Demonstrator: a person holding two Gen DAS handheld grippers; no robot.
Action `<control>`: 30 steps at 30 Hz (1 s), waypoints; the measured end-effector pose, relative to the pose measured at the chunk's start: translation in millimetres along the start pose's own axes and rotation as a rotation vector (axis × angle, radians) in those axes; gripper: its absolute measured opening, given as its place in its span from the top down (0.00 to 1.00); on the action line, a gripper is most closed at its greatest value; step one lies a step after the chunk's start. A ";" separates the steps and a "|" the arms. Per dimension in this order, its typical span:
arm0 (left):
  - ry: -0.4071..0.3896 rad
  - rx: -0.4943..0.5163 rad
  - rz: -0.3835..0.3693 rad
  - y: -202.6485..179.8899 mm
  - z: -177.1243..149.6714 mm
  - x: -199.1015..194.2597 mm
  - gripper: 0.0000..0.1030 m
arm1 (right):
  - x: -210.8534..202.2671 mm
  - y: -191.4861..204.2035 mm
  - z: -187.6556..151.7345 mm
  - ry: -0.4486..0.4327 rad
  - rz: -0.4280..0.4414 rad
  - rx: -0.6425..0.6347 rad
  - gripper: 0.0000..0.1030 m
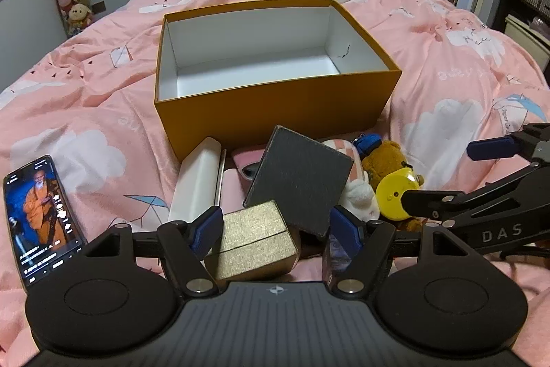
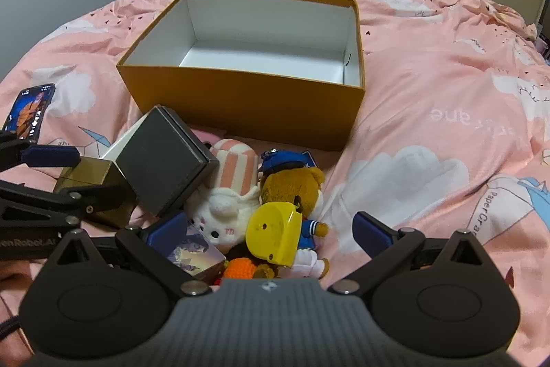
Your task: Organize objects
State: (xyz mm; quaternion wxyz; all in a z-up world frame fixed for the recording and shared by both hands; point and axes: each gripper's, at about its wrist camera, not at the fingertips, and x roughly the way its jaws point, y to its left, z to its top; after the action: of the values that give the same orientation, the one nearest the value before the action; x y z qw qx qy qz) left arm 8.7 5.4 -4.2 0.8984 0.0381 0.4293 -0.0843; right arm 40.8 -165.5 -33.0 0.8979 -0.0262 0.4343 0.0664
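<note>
While one orange box (image 1: pixel 275 112) sits open, two plush toys (image 2: pixel 227 212), one phone (image 1: pixel 37 215)

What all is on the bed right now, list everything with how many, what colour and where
Open box: one, orange outside, white inside, mid-bed, nothing in it.
Phone: one, screen lit, on the quilt left of the pile.
Dark grey box: one, tilted atop the pile before the open box.
Gold box: one, near side of the pile.
White case: one, left of the grey box.
Striped plush: one, pink and white, mid-pile.
Bear plush: one, brown, blue cap.
Yellow toy: one, in front of the bear.
Quilt: pink, cloud print.
Left gripper: open, over the gold box.
Right gripper: open, over the yellow toy.
</note>
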 end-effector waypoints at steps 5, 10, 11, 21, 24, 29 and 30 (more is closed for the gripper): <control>-0.017 -0.042 -0.035 17.1 11.9 -5.8 0.23 | 5.5 -2.7 14.8 0.002 0.013 -0.015 0.03; -0.001 -0.094 -0.022 44.0 27.4 -4.5 0.32 | 11.8 2.6 42.4 -0.010 0.057 -0.060 0.22; 0.013 -0.108 -0.018 50.2 30.1 -1.6 0.35 | 13.7 4.7 48.1 -0.013 0.071 -0.072 0.24; 0.203 -0.180 -0.010 94.6 44.8 51.7 0.50 | 41.5 32.7 86.7 0.016 0.228 -0.137 0.50; 0.215 -0.154 -0.026 90.0 43.5 50.9 0.52 | 42.0 40.7 91.7 0.021 0.286 -0.158 0.56; 0.234 -0.120 -0.021 84.6 36.6 37.2 0.56 | 32.6 67.4 88.5 0.033 0.389 -0.316 0.56; 0.236 -0.121 -0.021 85.0 35.2 34.0 0.57 | 32.4 73.5 87.0 0.048 0.407 -0.350 0.56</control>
State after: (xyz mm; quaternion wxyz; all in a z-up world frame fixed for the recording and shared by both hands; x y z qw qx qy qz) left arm 72.3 80.0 -8.9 0.8414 -0.0111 0.5367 -0.0626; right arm 117.8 -80.6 -3.6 0.8373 -0.0947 0.4338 0.3191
